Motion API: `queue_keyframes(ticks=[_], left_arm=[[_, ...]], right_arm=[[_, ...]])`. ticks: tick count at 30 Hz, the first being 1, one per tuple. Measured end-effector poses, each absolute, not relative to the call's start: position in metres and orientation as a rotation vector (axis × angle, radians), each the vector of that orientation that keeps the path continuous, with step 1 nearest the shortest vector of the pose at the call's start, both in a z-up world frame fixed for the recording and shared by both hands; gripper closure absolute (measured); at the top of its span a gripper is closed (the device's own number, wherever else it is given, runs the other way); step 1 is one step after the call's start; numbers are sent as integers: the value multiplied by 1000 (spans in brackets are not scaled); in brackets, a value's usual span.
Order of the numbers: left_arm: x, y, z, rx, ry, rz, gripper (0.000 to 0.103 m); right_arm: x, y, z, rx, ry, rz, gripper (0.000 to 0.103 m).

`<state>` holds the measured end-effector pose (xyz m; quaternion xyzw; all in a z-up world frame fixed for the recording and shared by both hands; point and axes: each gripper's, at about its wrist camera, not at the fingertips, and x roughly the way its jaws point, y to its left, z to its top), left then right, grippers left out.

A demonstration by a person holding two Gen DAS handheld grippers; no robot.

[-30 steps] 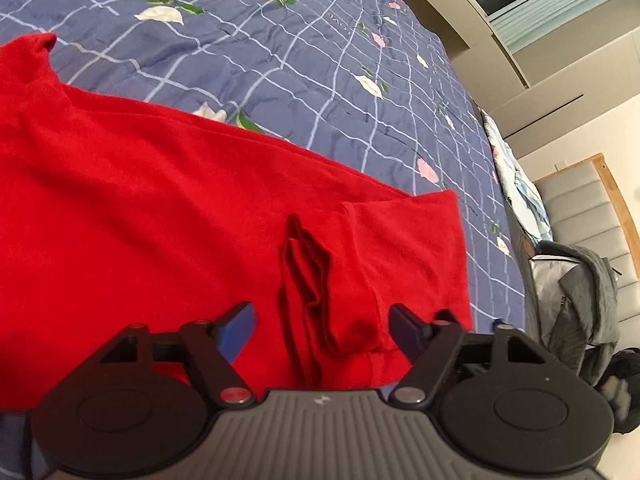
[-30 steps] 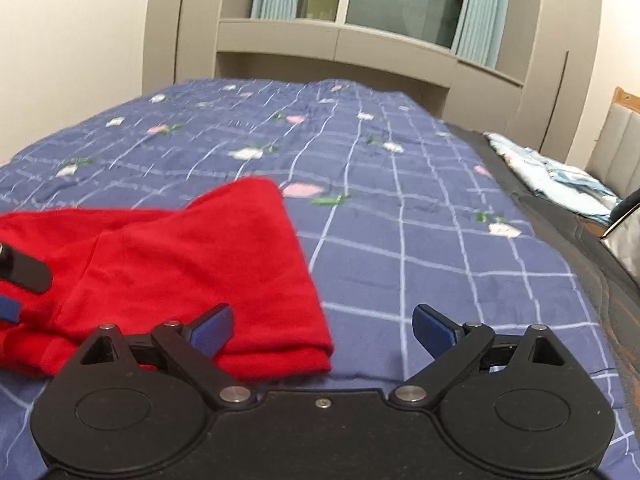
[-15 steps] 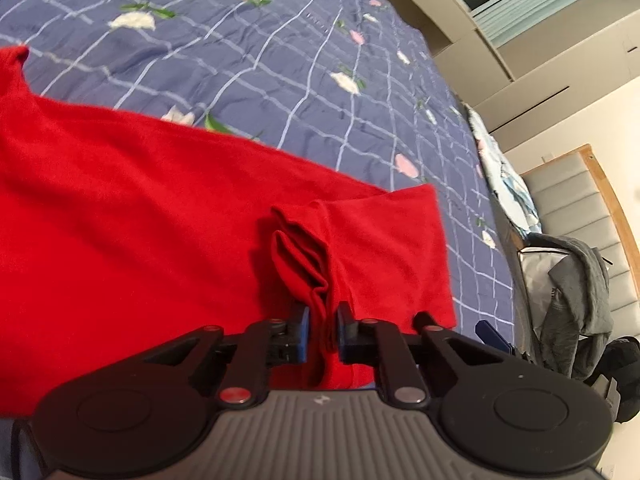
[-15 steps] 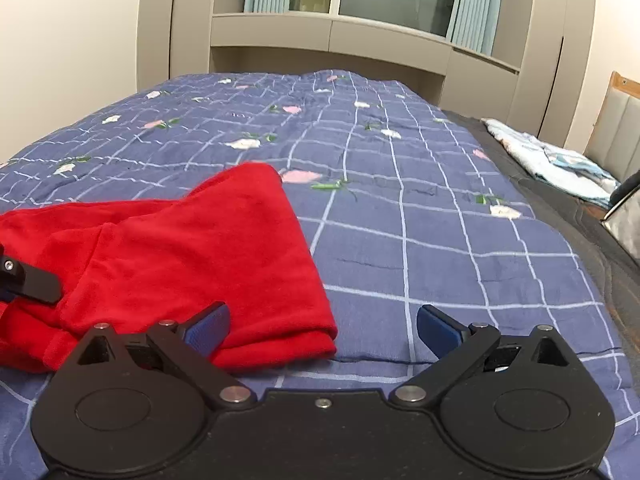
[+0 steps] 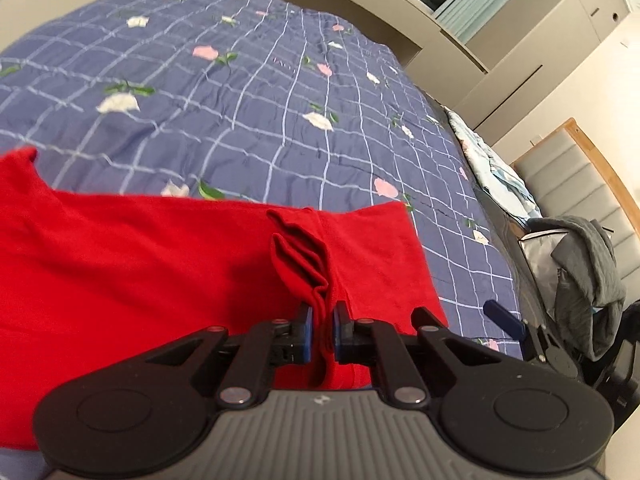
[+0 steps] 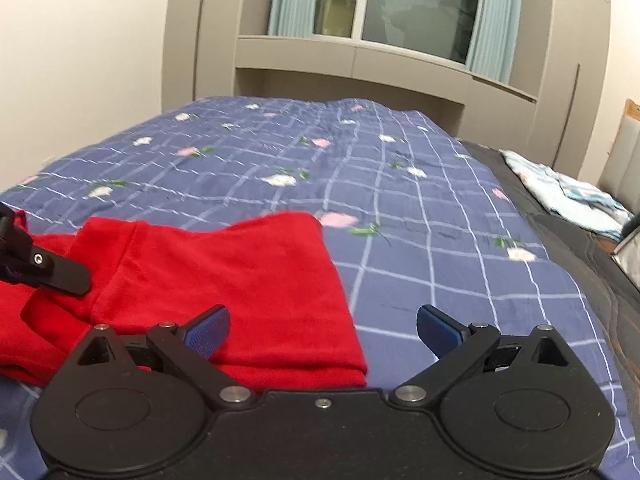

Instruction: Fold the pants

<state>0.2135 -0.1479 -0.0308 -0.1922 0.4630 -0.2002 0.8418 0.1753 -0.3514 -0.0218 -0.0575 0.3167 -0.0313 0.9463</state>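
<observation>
Left wrist view — fingers [image 5: 306,326] pinch pants [image 5: 140,264], left end cropped.

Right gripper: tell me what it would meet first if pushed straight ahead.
Probably the blue checked floral bedspread; the right gripper is open, with the red fabric pants just left of centre. Depth is unclear.

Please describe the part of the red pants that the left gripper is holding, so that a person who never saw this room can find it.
Start at the bed with the blue checked floral quilt; the bright red soft fabric pants lie across its near edge. Near their right end a narrow ridge of bunched red folds rises from the flat cloth. Only this ridge is pinched by the left gripper.
</observation>
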Motion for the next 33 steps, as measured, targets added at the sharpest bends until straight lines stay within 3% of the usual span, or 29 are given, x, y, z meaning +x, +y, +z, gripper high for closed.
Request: queue_keyframes(ticks=[11, 21, 24, 27, 30, 31, 32, 33], left_arm=[[196, -72, -7, -322, 956, -342, 94], [185, -11, -43, -340, 1028, -247, 93], [186, -3, -60, -376, 1052, -235, 88], [184, 0, -61, -381, 1046, -224, 77], [181, 8, -56, -394, 1034, -210, 55], [178, 12, -52, -396, 1029, -191, 39], [175, 17, -49, -396, 1019, -172, 30], [171, 23, -44, -401, 997, -148, 28]], right_arm=[[169, -282, 1, -138, 602, 116, 3], [169, -219, -6, -197, 642, 234, 3], [165, -204, -11, -231, 650, 259, 4], [158, -193, -13, -252, 652, 281, 4], [155, -184, -15, -283, 644, 309, 4], [153, -181, -15, -291, 639, 321, 6], [151, -176, -16, -302, 634, 337, 10], [151, -172, -16, -312, 631, 350, 13]])
